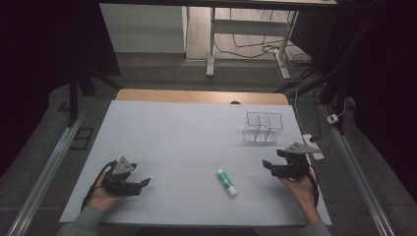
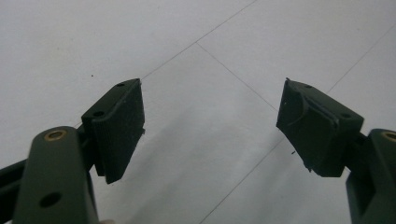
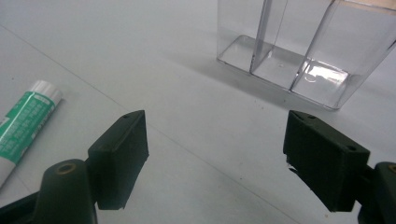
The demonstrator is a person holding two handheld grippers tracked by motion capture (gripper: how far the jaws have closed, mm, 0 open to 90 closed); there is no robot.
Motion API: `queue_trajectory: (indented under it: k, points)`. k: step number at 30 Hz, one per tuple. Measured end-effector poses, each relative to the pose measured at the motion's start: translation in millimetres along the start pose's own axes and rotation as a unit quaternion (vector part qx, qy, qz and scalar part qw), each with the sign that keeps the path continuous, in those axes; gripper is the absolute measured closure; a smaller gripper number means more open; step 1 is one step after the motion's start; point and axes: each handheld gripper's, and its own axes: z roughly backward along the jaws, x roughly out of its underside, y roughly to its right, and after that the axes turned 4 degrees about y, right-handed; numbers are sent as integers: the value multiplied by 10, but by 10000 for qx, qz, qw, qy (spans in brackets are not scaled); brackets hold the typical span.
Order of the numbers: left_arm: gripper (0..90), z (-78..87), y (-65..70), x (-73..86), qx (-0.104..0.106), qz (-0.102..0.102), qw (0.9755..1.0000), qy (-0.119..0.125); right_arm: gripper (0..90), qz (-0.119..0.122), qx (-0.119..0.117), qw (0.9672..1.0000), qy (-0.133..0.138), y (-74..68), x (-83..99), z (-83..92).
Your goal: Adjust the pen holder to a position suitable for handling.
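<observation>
A small white tube with a green label (image 1: 226,182) lies flat on the white table cover (image 1: 187,137), near the front, right of centre. It also appears at the left edge of the right gripper view as the tube (image 3: 21,126). My right gripper (image 1: 271,165) rests on the table to the tube's right, jaws wide apart with nothing between them (image 3: 215,154). My left gripper (image 1: 143,185) sits at the front left, open and empty (image 2: 210,126). A clear plastic divided organiser (image 1: 263,127) stands upright behind the right gripper, seen close as the organiser (image 3: 303,51).
A wooden table edge (image 1: 201,96) runs along the back of the white cover. Beyond it stand a white desk frame (image 1: 211,44) and floor cables. A power strip (image 1: 313,146) lies off the cover's right edge.
</observation>
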Motion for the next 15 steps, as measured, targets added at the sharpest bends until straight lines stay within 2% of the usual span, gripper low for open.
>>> queue_trajectory:
  k: [5, 15]
  points:
    - [232, -9, 2, 0, 1, -23, 10000, -25, 242, -13, 66, 10000, 2, 20, -35, -13]
    - [232, -16, -1, 2, 10, -28, 10000, -38, 299, -247, 433, 9988, 1, 178, -140, -88]
